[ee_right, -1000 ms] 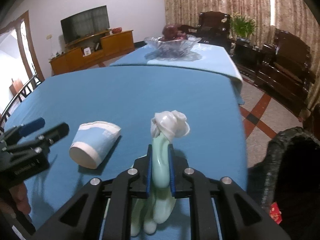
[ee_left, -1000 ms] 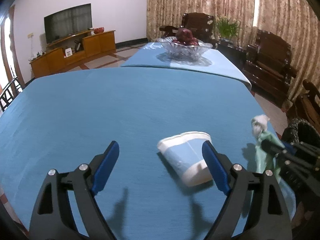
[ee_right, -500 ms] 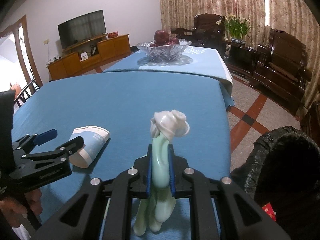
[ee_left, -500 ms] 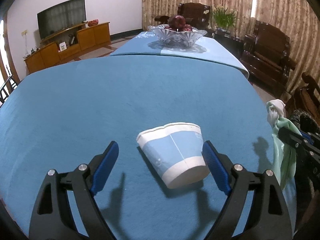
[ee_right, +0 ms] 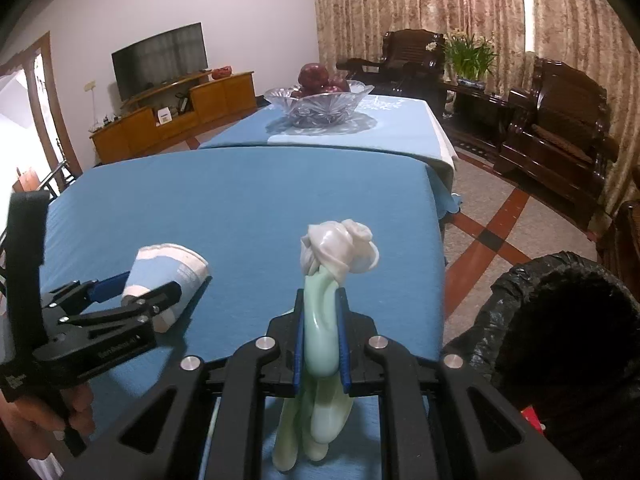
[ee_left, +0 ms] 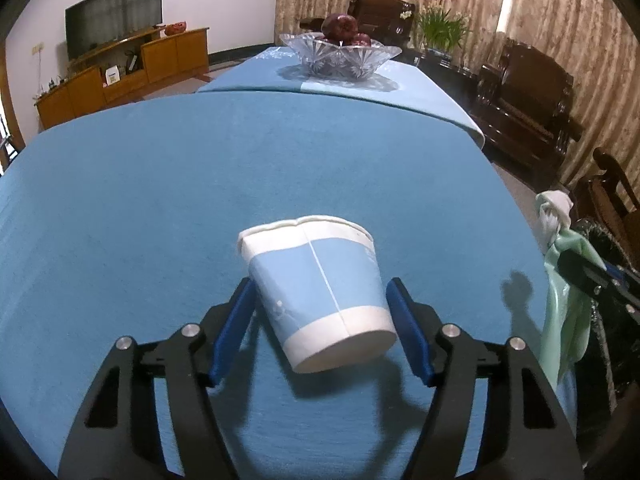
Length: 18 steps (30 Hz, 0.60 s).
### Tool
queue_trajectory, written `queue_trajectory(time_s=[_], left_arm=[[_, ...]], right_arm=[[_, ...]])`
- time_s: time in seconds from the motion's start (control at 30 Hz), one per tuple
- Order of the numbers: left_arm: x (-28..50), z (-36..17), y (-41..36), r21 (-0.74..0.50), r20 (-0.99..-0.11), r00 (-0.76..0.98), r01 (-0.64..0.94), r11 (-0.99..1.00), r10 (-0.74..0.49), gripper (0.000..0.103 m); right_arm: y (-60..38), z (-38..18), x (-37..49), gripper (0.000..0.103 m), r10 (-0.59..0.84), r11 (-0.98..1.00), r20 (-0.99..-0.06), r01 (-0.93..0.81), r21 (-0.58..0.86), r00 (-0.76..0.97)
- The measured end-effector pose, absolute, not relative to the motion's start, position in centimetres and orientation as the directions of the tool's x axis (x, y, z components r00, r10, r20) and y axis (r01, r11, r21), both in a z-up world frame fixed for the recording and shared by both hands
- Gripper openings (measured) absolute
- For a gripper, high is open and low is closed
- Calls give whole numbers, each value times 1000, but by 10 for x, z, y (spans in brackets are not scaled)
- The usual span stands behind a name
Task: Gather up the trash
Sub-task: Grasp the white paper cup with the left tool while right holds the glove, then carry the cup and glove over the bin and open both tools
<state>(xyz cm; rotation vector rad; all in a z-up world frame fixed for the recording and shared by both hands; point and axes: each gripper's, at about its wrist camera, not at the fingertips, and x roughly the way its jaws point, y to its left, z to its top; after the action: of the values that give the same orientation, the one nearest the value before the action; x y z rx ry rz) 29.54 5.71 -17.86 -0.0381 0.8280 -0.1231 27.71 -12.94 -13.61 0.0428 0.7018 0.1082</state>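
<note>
My left claw point(ee_left: 320, 320) is closing around the tipped blue-and-white paper cup point(ee_left: 316, 280); at three o'clock, my right claw point(ee_right: 320, 336) pinches a pale-green rubber glove point(ee_right: 324, 320).

Matt paper cup point(ee_left: 320, 280) on blue cloth point(ee_left: 160, 200); glossy rubbery glove point(ee_right: 320, 320)

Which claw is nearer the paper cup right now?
Left. The left claw straddles the paper cup, closing around it. The right claw sits off to its side, clamped on a glove.
</note>
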Motion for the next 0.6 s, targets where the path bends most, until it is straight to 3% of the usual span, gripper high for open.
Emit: queue_trajectory(time_s=[0.2,0.6], left_arm=[[289,-161,55,-79,-699,704,104,991,-129,55],[271,-117,24,-67,-657,731,187,980,-184,54]], right_arm=[[-132,-132,274,14,118,993,-633,-86,81,765],[-161,-97,247,14,90,995,-593,-49,84,800]])
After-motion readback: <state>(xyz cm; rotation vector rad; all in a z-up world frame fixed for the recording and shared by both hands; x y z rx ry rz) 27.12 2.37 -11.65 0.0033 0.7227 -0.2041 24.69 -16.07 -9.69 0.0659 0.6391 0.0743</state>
